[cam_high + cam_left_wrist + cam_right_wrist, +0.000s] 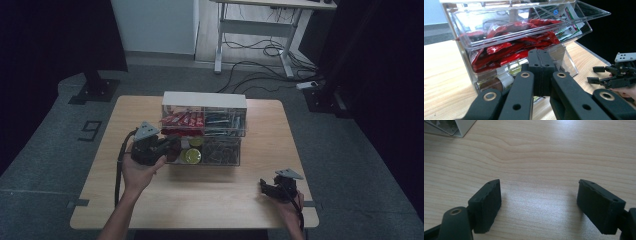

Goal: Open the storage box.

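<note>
Organizer (204, 131) mid-desk; my left gripper (541, 65), jaws clenched together on nothing, meets its lower drawer (210, 151), seemingly to push it; right gripper (537, 205) released, idle near front-right corner.

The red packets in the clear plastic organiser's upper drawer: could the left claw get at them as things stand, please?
Probably not yet: the left claw is shut and sits low against the clear plastic organiser, whose wall stands between it and the red packets.
</note>
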Motion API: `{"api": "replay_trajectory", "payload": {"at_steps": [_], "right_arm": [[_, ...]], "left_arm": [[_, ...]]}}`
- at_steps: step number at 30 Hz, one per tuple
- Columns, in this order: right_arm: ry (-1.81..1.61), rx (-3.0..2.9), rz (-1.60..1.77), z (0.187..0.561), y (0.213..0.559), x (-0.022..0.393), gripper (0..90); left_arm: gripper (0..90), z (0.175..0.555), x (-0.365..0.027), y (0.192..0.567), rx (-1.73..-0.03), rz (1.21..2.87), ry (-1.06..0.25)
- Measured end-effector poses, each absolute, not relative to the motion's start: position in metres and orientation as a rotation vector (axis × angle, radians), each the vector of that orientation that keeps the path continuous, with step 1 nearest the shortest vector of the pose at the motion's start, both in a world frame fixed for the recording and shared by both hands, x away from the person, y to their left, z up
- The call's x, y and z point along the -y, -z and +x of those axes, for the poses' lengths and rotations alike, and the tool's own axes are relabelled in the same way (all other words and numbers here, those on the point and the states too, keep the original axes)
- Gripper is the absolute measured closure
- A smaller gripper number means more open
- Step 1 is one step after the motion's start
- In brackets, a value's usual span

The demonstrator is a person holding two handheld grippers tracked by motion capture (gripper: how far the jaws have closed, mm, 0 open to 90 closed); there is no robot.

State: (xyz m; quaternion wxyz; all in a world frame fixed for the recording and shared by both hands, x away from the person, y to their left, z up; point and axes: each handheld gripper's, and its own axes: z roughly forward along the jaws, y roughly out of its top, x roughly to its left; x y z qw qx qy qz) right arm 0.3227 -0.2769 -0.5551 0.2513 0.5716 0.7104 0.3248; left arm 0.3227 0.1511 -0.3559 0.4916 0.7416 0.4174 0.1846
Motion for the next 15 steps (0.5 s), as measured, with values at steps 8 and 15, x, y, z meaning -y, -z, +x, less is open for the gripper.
{"api": "replay_trajectory", "payload": {"at_steps": [8, 15], "right_arm": [[-0.884, -1.935, 1.558, 0.323, 0.555, 0.277, 19.7], [-0.884, -1.934, 1.556, 0.322, 0.555, 0.277, 19.7]], "left_arm": [[90.0, 0.334, -0.140, 0.353, -1.014, 1.818, -0.449], [90.0, 0.341, -0.139, 0.355, -1.029, 1.817, -0.435]]}}
